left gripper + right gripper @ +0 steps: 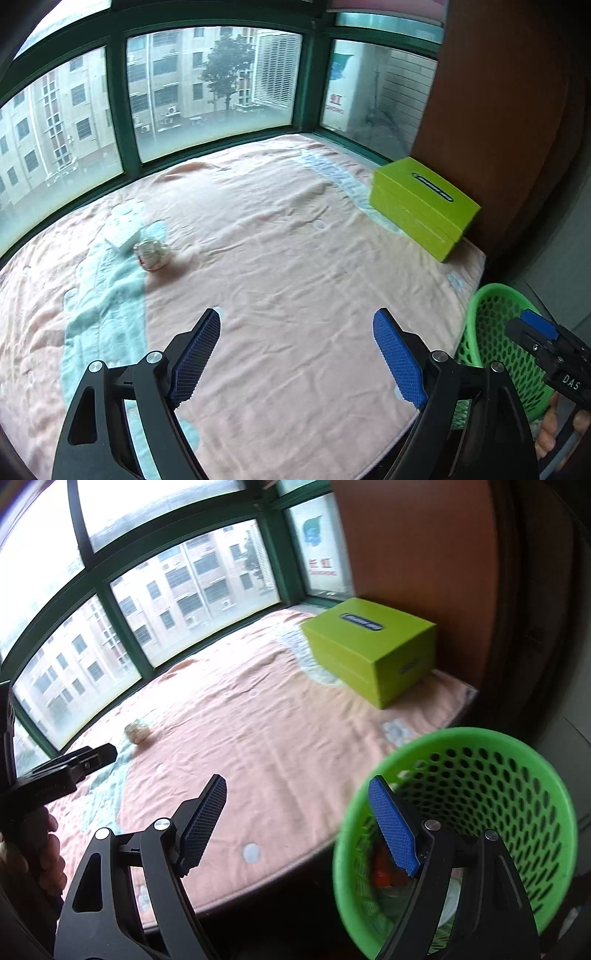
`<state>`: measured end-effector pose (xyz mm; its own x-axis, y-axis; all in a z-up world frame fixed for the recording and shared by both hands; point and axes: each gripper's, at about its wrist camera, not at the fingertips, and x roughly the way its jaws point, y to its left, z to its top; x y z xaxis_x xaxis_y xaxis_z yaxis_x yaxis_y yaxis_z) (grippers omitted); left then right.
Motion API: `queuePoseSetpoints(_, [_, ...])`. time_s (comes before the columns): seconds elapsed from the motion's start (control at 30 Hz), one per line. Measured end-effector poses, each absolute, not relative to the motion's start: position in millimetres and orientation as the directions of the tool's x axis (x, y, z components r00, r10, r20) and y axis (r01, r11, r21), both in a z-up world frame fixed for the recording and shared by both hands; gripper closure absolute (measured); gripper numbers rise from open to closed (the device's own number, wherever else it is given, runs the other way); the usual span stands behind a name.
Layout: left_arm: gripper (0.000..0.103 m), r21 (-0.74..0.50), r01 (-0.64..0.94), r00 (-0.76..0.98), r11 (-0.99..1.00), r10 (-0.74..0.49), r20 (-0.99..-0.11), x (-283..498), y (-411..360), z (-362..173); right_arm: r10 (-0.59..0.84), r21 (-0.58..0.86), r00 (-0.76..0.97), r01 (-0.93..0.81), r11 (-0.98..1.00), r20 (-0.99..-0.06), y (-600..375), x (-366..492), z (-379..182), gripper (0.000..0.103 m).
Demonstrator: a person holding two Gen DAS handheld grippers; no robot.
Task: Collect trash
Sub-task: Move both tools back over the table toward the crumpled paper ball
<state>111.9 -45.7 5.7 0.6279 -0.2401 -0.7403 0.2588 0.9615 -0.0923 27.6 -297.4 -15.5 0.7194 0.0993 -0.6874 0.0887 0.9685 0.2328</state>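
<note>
pink bedding (295, 236) fills the left wrist view, where the left gripper (295, 350) hangs with jaws spread and empty; the crumpled wrapper (152, 254) lies well ahead, leftward near the window. best to reach straight over it, low, and close on its bulk. from the right wrist view, the right gripper (297, 821) is also spread, empty, beside the green basket (517, 760), which already holds scraps.

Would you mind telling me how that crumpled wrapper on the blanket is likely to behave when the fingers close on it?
The wrapper looks like thin, crinkled plastic, so it is probably very light and will likely crush. Its balled shape may skid or roll on the blanket if nudged.
</note>
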Motion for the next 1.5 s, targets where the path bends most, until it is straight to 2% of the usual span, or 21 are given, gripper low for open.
queuePoseSetpoints(0.47, [0.021,-0.079,-0.052,0.633,0.996,-0.028,-0.773,185.9,107.3,0.5,0.251,0.216,0.639,-0.135,0.967,-0.727,-189.4,117.2,-26.4,0.024])
queuePoseSetpoints(0.73, [0.021,-0.043,-0.149,0.615,0.988,0.059,-0.787,223.5,162.9,-7.8,0.341,0.215,0.578,-0.277,0.936,-0.741,-113.2,175.8,-40.7,0.024])
queuePoseSetpoints(1.07, [0.021,-0.039,-0.215,0.58,0.976,0.095,-0.809,263.5,201.1,-25.9,0.42,0.262,0.484,-0.361,0.895,-0.768,-40.9,244.0,-77.1,0.024])
queuePoseSetpoints(1.5, [0.021,-0.05,-0.265,0.564,0.963,0.113,-0.818,286.9,224.0,-32.7,0.482,0.365,0.394,-0.336,0.868,-0.783,6.3,314.2,-119.5,0.029])
